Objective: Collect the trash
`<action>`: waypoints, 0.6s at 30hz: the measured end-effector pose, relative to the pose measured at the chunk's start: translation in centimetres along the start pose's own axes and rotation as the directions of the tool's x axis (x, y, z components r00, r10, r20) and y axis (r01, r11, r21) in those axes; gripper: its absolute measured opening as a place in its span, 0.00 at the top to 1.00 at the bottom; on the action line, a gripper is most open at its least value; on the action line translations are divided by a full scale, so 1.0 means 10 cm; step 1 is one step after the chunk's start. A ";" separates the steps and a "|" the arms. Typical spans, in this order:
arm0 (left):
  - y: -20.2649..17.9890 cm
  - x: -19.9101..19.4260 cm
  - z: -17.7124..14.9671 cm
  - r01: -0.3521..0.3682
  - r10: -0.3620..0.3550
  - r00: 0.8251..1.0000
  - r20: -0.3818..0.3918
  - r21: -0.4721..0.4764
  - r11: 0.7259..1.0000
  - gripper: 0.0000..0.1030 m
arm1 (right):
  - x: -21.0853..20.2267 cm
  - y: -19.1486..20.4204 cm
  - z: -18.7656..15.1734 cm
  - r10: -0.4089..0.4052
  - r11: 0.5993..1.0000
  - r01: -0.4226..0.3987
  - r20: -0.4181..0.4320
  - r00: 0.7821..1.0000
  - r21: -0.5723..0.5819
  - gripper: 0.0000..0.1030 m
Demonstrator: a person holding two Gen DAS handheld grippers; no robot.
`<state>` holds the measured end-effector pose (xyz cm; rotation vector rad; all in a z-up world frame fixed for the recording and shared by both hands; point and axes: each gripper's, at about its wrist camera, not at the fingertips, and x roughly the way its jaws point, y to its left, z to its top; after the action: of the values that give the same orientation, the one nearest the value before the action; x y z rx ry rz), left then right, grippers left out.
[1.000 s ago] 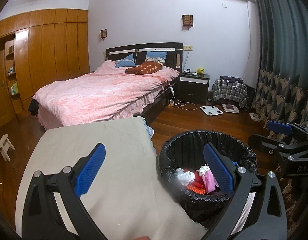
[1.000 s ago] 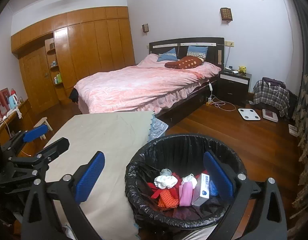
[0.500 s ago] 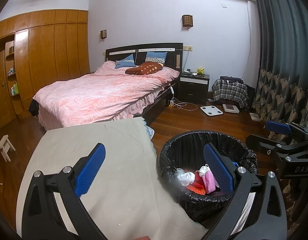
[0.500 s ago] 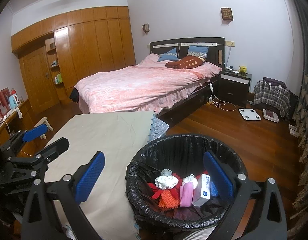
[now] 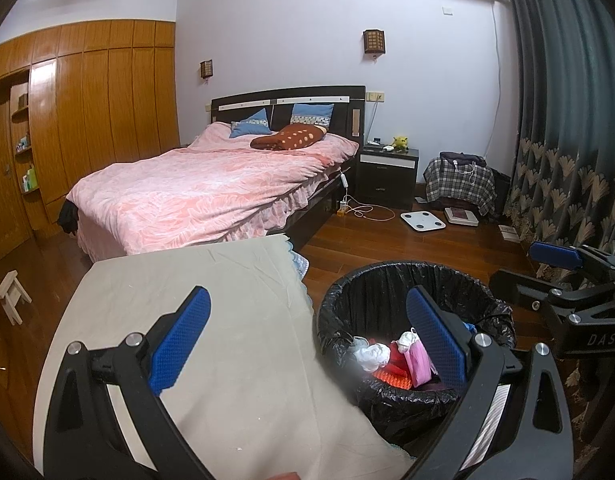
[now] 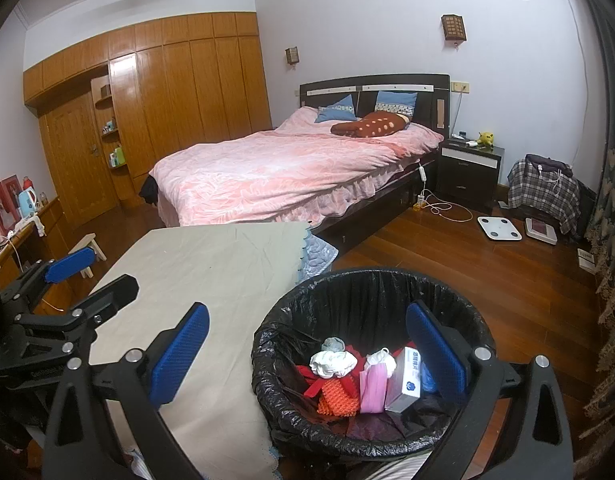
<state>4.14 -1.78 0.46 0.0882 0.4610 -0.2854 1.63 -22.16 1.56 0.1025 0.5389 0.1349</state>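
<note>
Evidently the collecting is close to done, judging by the bare cloth-covered surface [image 6: 211, 264]; no loose trash shows on it in either view. Beside its near corner stands the bin [image 6: 371, 280], black-lined, just off the cloth's edge; inside lie the gathered items: a white box [image 6: 405, 376], a pink mask [image 6: 373, 384], an orange-red knit piece [image 6: 337, 396] and a white wad [image 6: 331, 362]. To finish well, I judge both tools should sweep the surface and floor for strays, releasing only when fully over the rim. The right tool [image 6: 307, 354] hangs above the bin's near rim, jaws spread wide, empty; the left tool [image 5: 307, 334] hovers level over the surface's corner, likewise gaping and carrying nothing.
</note>
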 end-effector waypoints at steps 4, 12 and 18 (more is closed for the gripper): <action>0.01 0.00 -0.01 -0.001 0.001 1.000 -0.001 0.000 1.000 0.07 | 0.00 0.00 0.00 0.000 1.000 0.000 0.000 1.000 0.001 0.06; 0.01 0.00 -0.01 -0.001 0.001 1.000 -0.002 0.000 1.000 0.07 | 0.00 0.00 0.00 0.001 1.000 -0.001 0.000 1.000 0.001 0.06; 0.00 0.00 -0.01 -0.001 0.001 1.000 -0.002 0.001 1.000 0.07 | 0.00 0.00 0.01 0.001 1.000 -0.001 0.000 1.000 0.001 0.06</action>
<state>4.13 -1.74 0.42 0.0894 0.4629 -0.2844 1.63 -22.20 1.62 0.1041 0.5389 0.1351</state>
